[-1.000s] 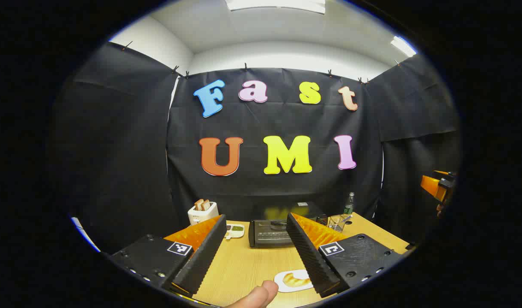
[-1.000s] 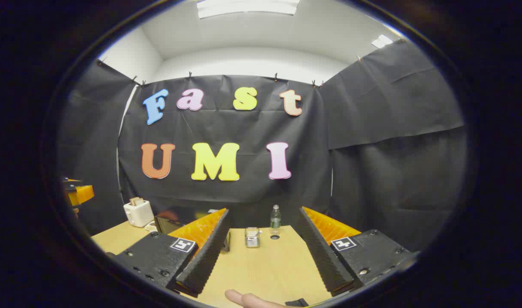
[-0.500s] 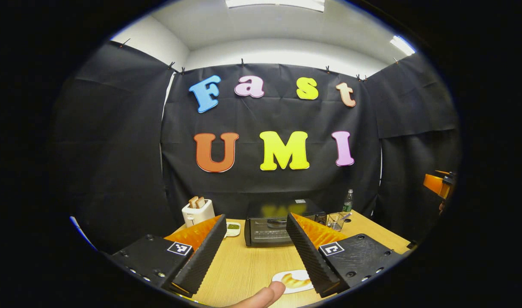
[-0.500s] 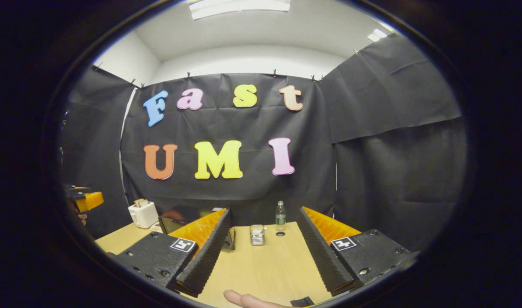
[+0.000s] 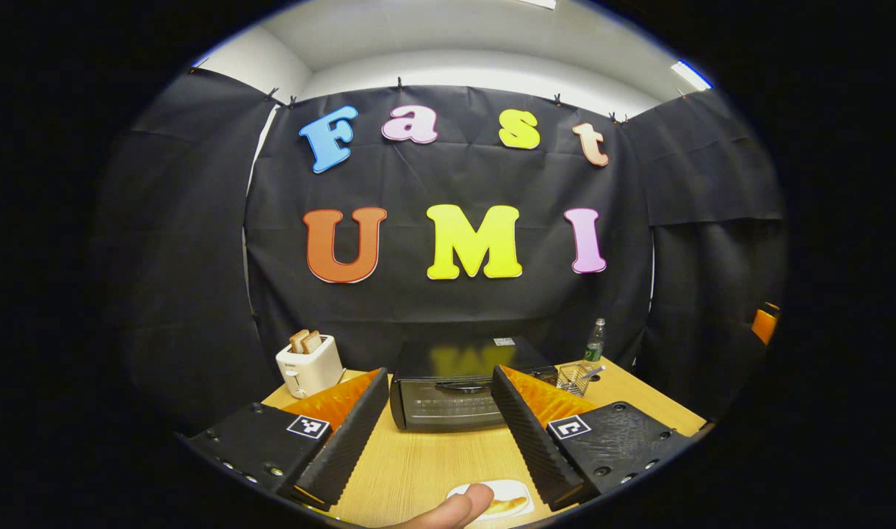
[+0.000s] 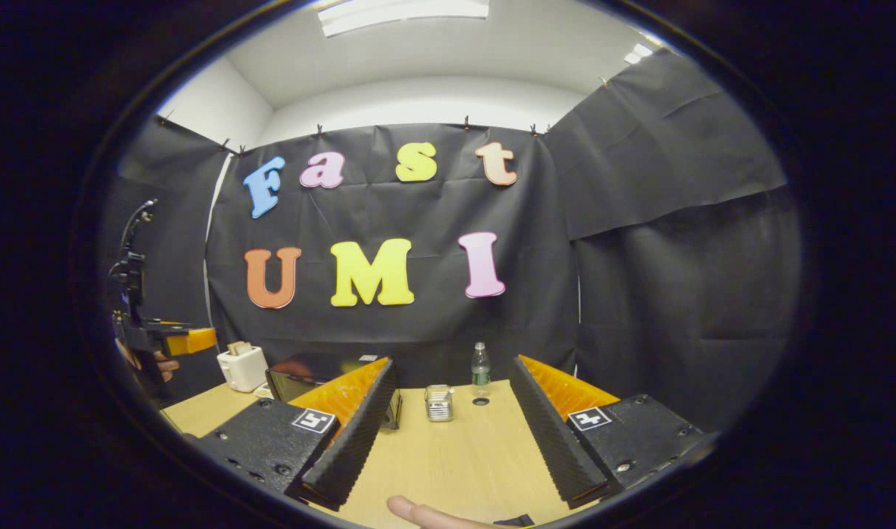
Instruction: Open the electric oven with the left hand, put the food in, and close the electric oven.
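Left tool spread wide, empty, aimed at the electric oven dead ahead, door shut, presumably lining up for its handle. Food sits just below the tool. Right tool spread wide, empty.

Evenly bright, lit from ceiling panels overhead. Strong fisheye bending toward the rims, darkening at the edges. Soft glare and coloured reflections on the oven top. Sharp mid-field; nearest fingertip slightly soft. Shadows faint.
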Motion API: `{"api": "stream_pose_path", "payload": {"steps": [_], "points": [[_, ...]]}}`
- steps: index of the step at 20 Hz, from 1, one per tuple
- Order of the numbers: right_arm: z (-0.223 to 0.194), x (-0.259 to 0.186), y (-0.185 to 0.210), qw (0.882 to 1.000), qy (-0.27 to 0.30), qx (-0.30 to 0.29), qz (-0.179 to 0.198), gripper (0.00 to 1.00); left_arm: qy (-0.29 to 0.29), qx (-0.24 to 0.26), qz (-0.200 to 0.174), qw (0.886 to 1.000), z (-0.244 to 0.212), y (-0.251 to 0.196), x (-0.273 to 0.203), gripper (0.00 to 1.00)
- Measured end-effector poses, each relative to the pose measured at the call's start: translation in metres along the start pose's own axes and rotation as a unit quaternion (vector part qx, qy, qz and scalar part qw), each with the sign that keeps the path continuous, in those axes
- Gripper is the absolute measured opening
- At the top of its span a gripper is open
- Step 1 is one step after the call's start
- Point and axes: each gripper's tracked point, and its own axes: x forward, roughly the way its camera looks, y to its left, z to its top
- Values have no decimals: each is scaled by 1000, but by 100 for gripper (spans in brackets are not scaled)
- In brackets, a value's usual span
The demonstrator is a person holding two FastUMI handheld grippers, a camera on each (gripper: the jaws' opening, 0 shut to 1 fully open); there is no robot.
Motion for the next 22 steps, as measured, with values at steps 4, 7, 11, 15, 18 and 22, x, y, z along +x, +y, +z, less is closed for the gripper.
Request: {"api": "stream_pose_path", "payload": {"steps": [4,7,11,15,18,22], "points": [[-15,12,-15,1000,13,-5,-4,98,40,7,10,999,-27,-8,67,93],[-19,18,-27,1000,14,-17,-12,97,54,25,14,998,-41,-15,116,93],[-16,15,-42,1000,6,-14,-26,100,88,20,-7,996,-72,-37,173,95],[-10,0,-58,998,-11,-36,-41,100,128,1,3,992,-105,-38,217,96],[-8,-13,-67,997,-13,-53,-52,100,156,-23,2,987,-124,-42,222,96],[9,-38,-48,998,-37,-45,-26,100,179,-4,3,984,-139,-43,213,96]]}}
